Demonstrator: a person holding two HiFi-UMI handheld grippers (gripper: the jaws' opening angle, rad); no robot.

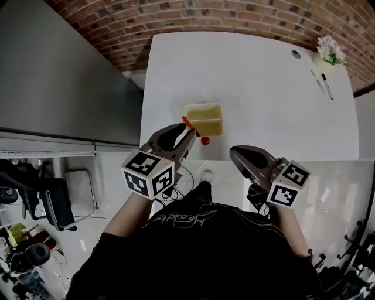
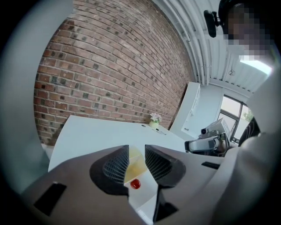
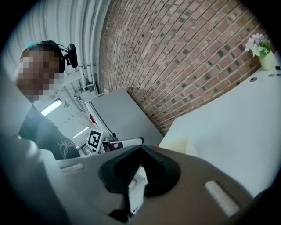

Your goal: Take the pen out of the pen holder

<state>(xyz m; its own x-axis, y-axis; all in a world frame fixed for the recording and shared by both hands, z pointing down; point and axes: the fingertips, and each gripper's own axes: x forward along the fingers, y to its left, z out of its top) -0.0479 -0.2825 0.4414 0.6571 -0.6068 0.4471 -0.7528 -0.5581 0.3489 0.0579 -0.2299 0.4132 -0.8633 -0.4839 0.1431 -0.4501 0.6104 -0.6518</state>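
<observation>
The orange-red pen [image 1: 187, 122] slants at the near left corner of the yellow pen holder [image 1: 205, 110], by the white table's [image 1: 263, 88] near edge beside a small red ball [image 1: 204, 140], with the left gripper [image 2: 137, 147] parted and empty, the right gripper [image 3: 140, 150] closed on nothing, and a brick wall [image 1: 234, 14] beyond

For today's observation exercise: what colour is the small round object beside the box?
Red: the round object shows best in the left gripper view.

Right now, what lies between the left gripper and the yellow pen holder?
A small red ball lies on the table between left gripper and yellow pen holder, shown in the left gripper view.
</observation>
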